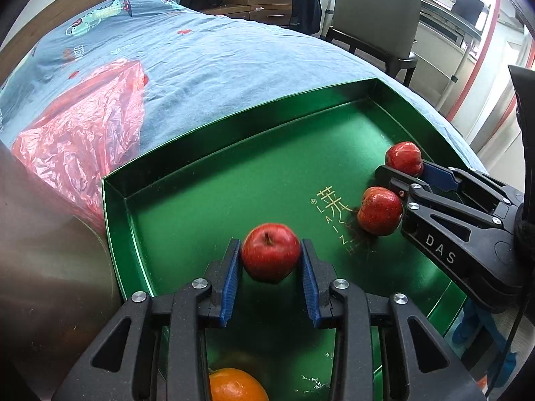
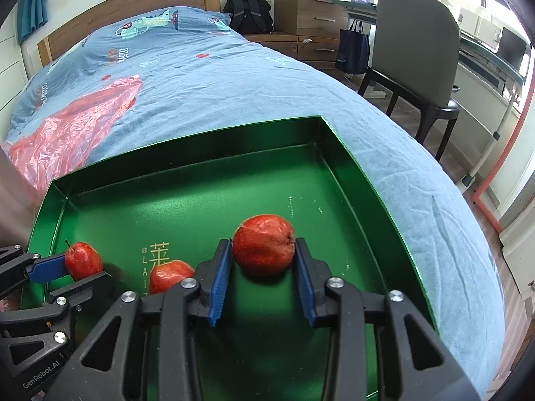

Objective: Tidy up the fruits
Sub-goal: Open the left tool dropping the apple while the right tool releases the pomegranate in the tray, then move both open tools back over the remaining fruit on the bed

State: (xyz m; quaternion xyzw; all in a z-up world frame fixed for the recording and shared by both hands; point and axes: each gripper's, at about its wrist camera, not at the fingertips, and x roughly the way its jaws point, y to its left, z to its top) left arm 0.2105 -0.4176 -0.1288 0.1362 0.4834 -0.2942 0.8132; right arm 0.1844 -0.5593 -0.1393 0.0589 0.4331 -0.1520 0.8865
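A green tray lies on the bed. My left gripper is shut on a red apple with a stem, just above the tray floor; the same apple shows in the right wrist view. My right gripper is shut on another red apple, which also shows in the left wrist view. A third red apple lies loose on the tray between the two grippers. An orange sits in the tray under my left gripper.
A crumpled red plastic bag lies on the blue bedspread left of the tray. A grey chair, wooden drawers and a black backpack stand beyond the bed.
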